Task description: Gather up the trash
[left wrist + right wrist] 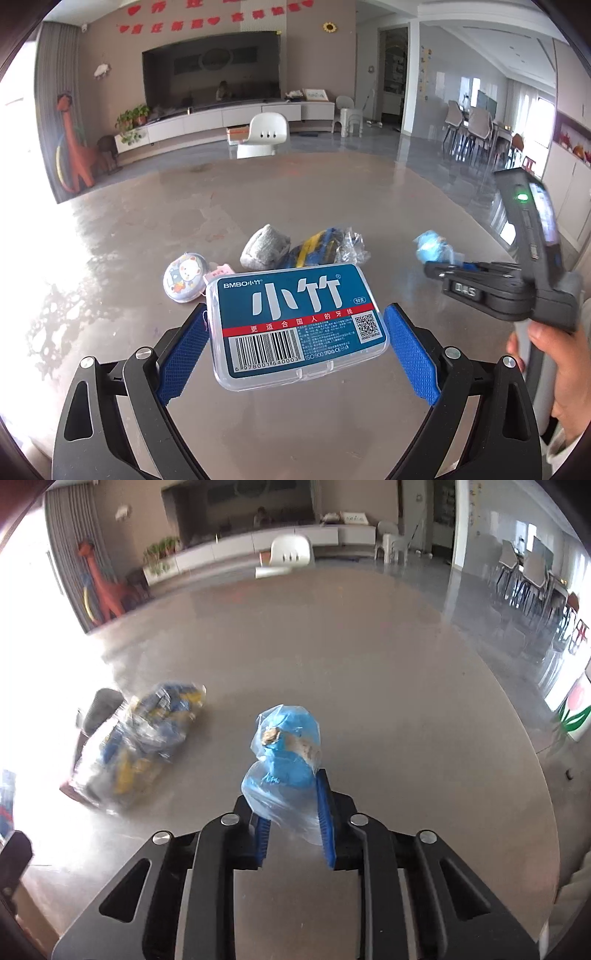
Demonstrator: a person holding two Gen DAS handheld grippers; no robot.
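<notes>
My right gripper is shut on a crumpled blue plastic wrapper and holds it above the table; the same gripper with the blue wrapper shows at the right of the left wrist view. My left gripper is open, its blue pads on either side of a clear floss box with a blue label, not touching it. A blue and yellow item in a clear bag lies on the table beyond the box.
A grey rolled sock, a round cartoon-print pouch and a small pink tag lie behind the box on the round grey table. A white chair stands beyond the far edge.
</notes>
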